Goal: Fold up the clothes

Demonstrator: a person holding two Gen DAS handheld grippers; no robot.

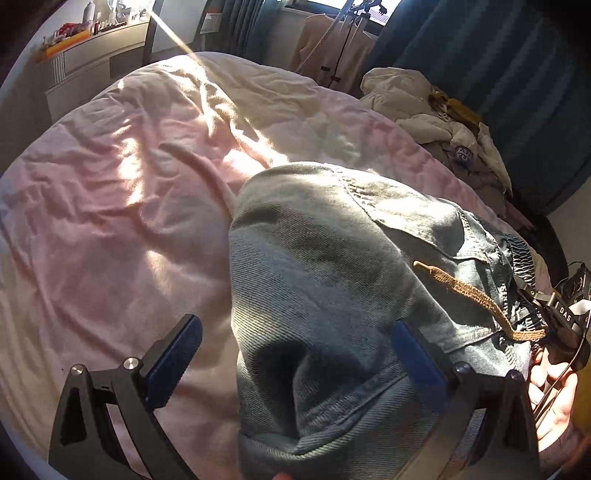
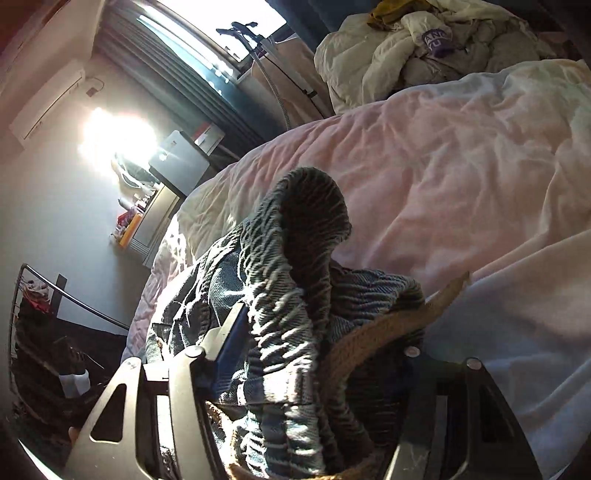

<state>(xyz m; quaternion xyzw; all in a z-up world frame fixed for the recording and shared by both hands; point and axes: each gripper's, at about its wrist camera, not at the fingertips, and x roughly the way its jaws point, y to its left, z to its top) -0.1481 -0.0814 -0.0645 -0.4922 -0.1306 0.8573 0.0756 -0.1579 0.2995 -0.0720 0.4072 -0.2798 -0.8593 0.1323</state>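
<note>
A pair of faded blue-green denim shorts with a brown drawstring lies bunched on the pink bed cover. My left gripper is open, its blue-padded fingers wide apart, with the denim's hem fold lying between them. My right gripper is shut on the shorts' elastic waistband, which stands up in a loop between the fingers, with the drawstring draped across. In the left wrist view the right gripper shows at the right edge, at the waistband.
A heap of cream and yellow clothes lies at the bed's far right, also in the right wrist view. A stand and dark curtains are beyond the bed. A shelf with items is on the far left.
</note>
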